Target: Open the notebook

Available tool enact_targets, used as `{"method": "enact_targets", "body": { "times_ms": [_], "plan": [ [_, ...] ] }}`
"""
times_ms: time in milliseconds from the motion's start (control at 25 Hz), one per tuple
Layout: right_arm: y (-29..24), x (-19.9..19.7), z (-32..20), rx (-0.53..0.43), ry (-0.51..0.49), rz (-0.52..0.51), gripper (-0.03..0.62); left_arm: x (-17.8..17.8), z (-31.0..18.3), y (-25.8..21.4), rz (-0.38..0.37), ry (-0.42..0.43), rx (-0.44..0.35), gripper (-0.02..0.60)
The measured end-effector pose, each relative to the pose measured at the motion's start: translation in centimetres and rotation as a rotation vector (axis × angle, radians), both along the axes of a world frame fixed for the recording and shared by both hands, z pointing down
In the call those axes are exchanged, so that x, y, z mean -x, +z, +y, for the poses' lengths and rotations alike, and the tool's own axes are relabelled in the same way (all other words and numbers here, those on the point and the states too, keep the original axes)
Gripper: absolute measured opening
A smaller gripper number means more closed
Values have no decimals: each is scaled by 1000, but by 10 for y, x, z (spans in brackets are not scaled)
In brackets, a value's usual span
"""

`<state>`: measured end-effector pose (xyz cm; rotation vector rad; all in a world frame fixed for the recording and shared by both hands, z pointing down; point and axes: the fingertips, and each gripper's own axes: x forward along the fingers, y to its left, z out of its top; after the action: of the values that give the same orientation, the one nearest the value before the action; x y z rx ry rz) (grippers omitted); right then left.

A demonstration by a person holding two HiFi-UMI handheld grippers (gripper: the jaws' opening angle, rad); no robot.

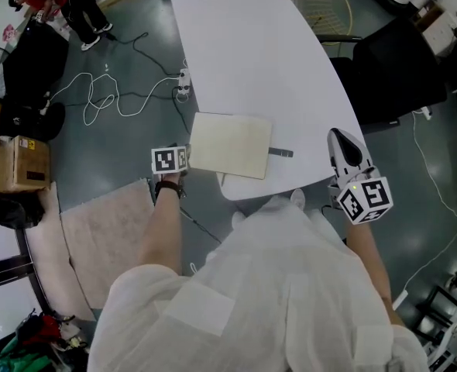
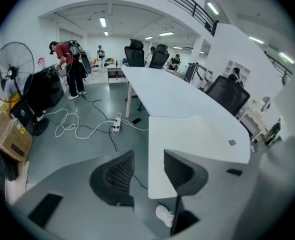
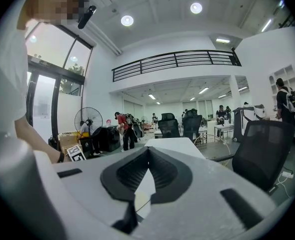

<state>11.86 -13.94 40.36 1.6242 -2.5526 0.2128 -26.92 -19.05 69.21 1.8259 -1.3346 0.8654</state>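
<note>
A closed cream notebook [image 1: 230, 144] lies on the white table [image 1: 252, 45] near its front edge. A small grey tab [image 1: 281, 153] sticks out at its right side. My left gripper [image 1: 183, 161] is at the notebook's left edge. In the left gripper view its jaws [image 2: 148, 173] stand apart and open, with the notebook [image 2: 187, 144] corner in the gap and no pad pressing on it. My right gripper [image 1: 338, 139] hovers off the table's right front edge, apart from the notebook. In the right gripper view its fingertips [image 3: 147, 151] meet, shut on nothing.
A power strip with looping white cables [image 1: 183, 84] lies on the floor left of the table. A cardboard box [image 1: 15, 165] and a pale mat [image 1: 104, 231] lie further left. A black office chair [image 1: 399, 68] stands right of the table. People stand by a fan [image 2: 10, 69] far off.
</note>
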Motion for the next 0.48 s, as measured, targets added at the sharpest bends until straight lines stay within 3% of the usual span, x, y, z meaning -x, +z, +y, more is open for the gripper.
{"method": "enact_targets", "body": {
  "times_ms": [160, 280, 360, 480],
  "plan": [
    [-2, -1, 6, -10, -4, -14, 5, 8, -1, -38, -30, -1, -97, 173],
    [-5, 1, 7, -22, -5, -30, 5, 12, -4, -89, -27, -32, -219, 173],
    [-7, 5, 6, -31, -7, -42, 5, 11, -7, -125, 17, -56, -315, 172],
    [-8, 11, 8, -43, -6, -58, 5, -2, -5, -174, 144, -75, -475, 136]
  ]
}}
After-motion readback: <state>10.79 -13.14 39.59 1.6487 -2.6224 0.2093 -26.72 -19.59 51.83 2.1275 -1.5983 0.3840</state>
